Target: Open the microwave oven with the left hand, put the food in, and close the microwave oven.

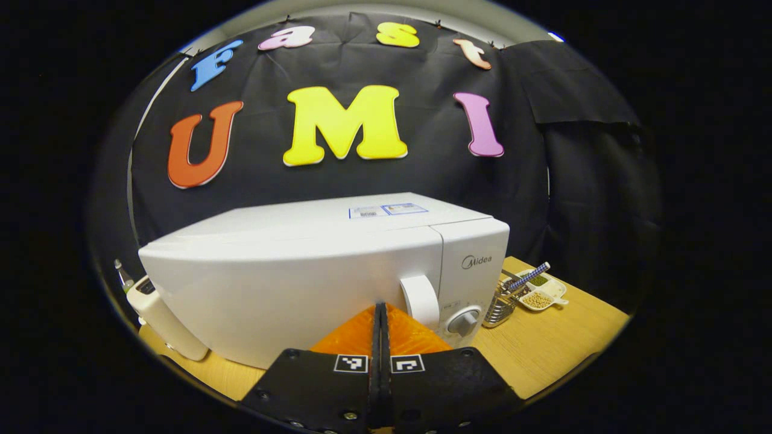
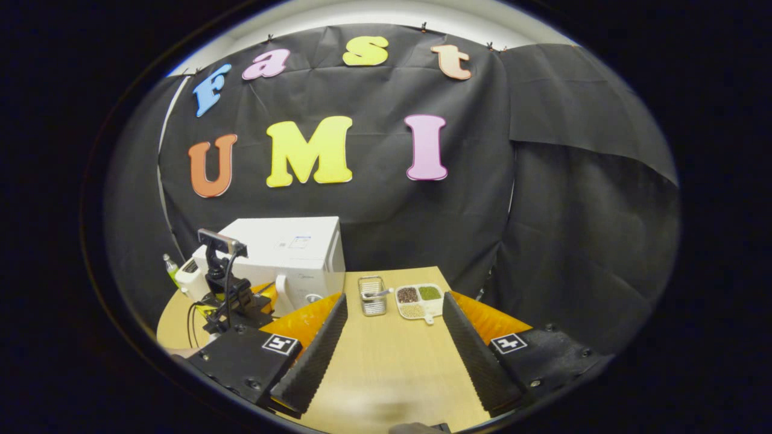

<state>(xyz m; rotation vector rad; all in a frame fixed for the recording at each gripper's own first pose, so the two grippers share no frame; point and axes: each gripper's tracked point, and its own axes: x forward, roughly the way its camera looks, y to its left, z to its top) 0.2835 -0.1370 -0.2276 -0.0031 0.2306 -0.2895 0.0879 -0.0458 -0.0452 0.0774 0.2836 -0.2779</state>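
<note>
Your left tool (image 1: pixel 380 313) has its fingers pressed together with nothing between them, and it points at the microwave oven (image 1: pixel 313 265), just short of the door handle (image 1: pixel 420 300). The door looks fully closed, so I judge the opening step has not begun. The oven stands toward the worktop's (image 2: pixel 386 361) far left side. Your right tool (image 2: pixel 392 331) is spread wide and holds nothing, hovering over the bare middle of the worktop.

Risks from here: with the fingers closed, you cannot grip the handle, so you need to part them first or hook behind it. If you push in as you are, the tips may strike the door face or the knob (image 1: pixel 464 322) just beside the handle. A hard pull could drag the whole oven toward the white appliance (image 1: pixel 163 316) at its other side.

The food sits in a divided tray (image 2: pixel 419 301) near the far edge, right of the oven. It holds dark beans, green beans and pale beans, one kind to each section. A small wire basket (image 2: pixel 372 295) stands between tray and oven; what lies in it I cannot tell
</note>
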